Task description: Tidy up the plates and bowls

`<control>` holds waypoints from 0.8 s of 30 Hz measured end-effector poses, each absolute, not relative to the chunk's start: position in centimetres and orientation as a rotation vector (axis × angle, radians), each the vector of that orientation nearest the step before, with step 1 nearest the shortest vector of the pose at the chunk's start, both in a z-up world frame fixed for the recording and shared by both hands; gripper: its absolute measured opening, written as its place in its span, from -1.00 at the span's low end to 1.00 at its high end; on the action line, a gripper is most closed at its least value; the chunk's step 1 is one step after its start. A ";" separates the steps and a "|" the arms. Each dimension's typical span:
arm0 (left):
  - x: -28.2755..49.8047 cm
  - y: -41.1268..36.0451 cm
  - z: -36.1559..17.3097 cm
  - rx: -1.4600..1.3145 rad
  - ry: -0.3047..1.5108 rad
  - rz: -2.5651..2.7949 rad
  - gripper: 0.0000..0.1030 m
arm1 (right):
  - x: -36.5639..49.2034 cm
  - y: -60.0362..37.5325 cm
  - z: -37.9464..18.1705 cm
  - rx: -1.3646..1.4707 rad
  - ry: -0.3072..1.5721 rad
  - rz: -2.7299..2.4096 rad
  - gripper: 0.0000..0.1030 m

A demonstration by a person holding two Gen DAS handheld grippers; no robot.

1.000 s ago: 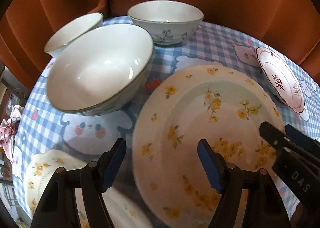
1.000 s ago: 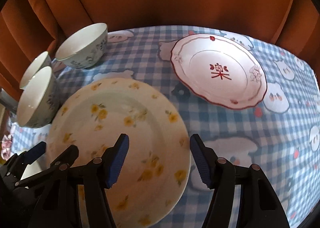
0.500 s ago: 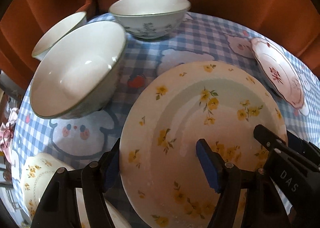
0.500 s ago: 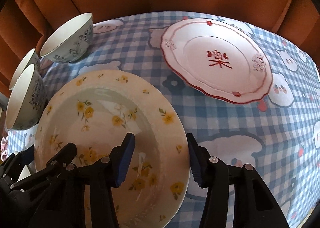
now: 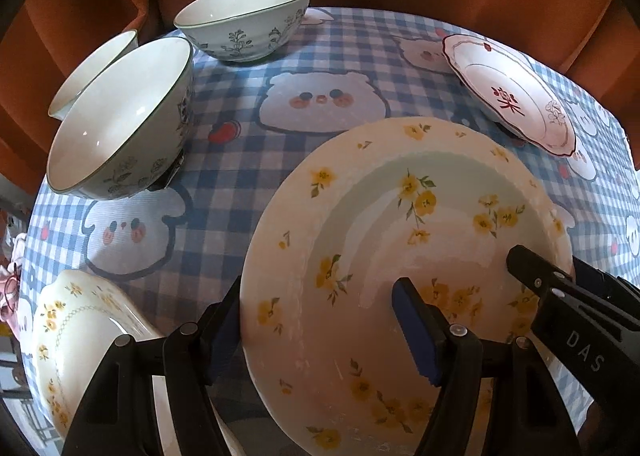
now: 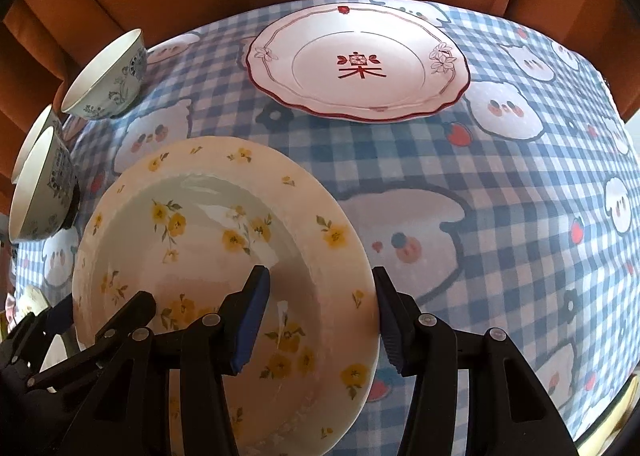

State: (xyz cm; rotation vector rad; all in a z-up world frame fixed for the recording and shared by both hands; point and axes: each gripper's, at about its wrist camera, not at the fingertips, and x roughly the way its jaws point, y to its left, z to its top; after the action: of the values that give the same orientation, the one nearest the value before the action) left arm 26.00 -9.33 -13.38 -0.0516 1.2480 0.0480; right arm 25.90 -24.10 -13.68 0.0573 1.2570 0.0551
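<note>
Both claws have closed in around the yellow-flowered plate (image 5: 400, 240) since a second ago, when its rim still lay ahead of their fingers. Now the left claw (image 5: 320, 330) straddles the plate's left rim, one finger outside and one over the dish, spread and not yet pinching. On the opposite edge, the right claw (image 6: 318, 322) straddles the right rim the same way, also released.

Its near side seems tilted up off the checked tabletop (image 6: 500, 184), though whether it is fully lifted cannot be told. Three bowls, the nearest a green-rimmed bowl (image 5: 120, 120), sit at far left. A red-trimmed plate (image 6: 358, 62) lies beyond, well apart. Another flowered plate (image 5: 76, 336) sits at near left.

Apparently the step in hand is gripping this plate from both sides. Next, both claws should clench evenly, then carry it level toward a matching plate.
</note>
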 end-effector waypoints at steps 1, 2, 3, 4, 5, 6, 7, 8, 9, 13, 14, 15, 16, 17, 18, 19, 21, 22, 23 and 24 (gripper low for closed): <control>26.2 -9.5 -13.4 -0.046 1.245 0.052 0.43 | 25.9 -24.1 -13.7 0.054 1.253 0.058 0.06; 25.8 -9.2 -13.2 -0.039 1.240 0.054 0.45 | 25.9 -24.1 -13.7 0.052 1.252 0.057 0.07; 25.6 -9.1 -13.1 -0.035 1.236 0.056 0.47 | 25.9 -24.0 -13.7 0.051 1.250 0.056 0.08; 25.7 -9.3 -13.1 -0.033 1.235 0.060 0.48 | 25.9 -23.9 -13.7 0.048 1.246 0.057 0.10; 25.6 -9.3 -13.1 -0.040 1.237 0.063 0.47 | 26.0 -23.8 -13.8 0.043 1.242 0.063 0.15; 25.5 -9.3 -13.0 -0.045 1.242 0.064 0.47 | 26.1 -23.7 -13.9 0.036 1.240 0.071 0.15; 25.5 -9.4 -13.0 -0.040 1.247 0.063 0.47 | 26.2 -23.8 -13.9 0.040 1.239 0.078 0.15; 25.6 -9.5 -12.9 -0.031 1.249 0.062 0.47 | 26.4 -23.8 -13.9 0.040 1.246 0.084 0.14; 25.7 -9.7 -13.0 -0.024 1.249 0.061 0.47 | 26.6 -23.7 -13.9 0.030 1.254 0.090 0.14; 25.3 -10.6 -12.6 -0.009 1.249 0.057 0.46 | 26.3 -23.5 -13.6 -0.021 1.253 0.101 0.14; 25.1 -10.9 -12.5 -0.008 1.249 0.057 0.46 | 26.2 -23.6 -13.6 -0.027 1.253 0.101 0.15; 24.9 -11.2 -12.5 -0.007 1.252 0.055 0.46 | 26.0 -23.8 -13.5 -0.032 1.256 0.100 0.15; 24.7 -11.5 -12.5 -0.009 1.256 0.054 0.46 | 25.7 -24.2 -13.4 -0.035 1.260 0.097 0.15; 24.4 -11.9 -12.4 -0.009 1.260 0.053 0.46 | 25.4 -24.4 -13.3 -0.036 1.263 0.095 0.15; 24.1 -12.2 -12.4 -0.007 1.262 0.052 0.46 | 25.1 -24.8 -13.3 -0.036 1.268 0.092 0.15; 23.8 -12.5 -12.4 -0.005 1.265 0.052 0.46 | 24.7 -25.2 -13.3 -0.035 1.273 0.090 0.15; 23.2 -13.0 -12.2 0.004 1.269 0.049 0.45 | 24.0 -25.8 -13.2 -0.032 1.282 0.088 0.15; 22.9 -13.3 -12.2 0.009 1.272 0.047 0.45 | 23.5 -26.0 -13.1 -0.032 1.285 0.087 0.15; 22.7 -13.4 -12.1 0.011 1.274 0.046 0.45 | 23.2 -26.2 -13.1 -0.032 1.288 0.087 0.15; 22.4 -13.6 -12.0 0.015 1.275 0.044 0.45 | 22.7 -26.5 -13.0 -0.032 1.291 0.087 0.15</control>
State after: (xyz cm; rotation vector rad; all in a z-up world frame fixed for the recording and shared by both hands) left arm 22.41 -13.61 -12.02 0.0155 1.2754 0.0440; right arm 22.74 -26.46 -13.01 -0.0321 1.2915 0.0874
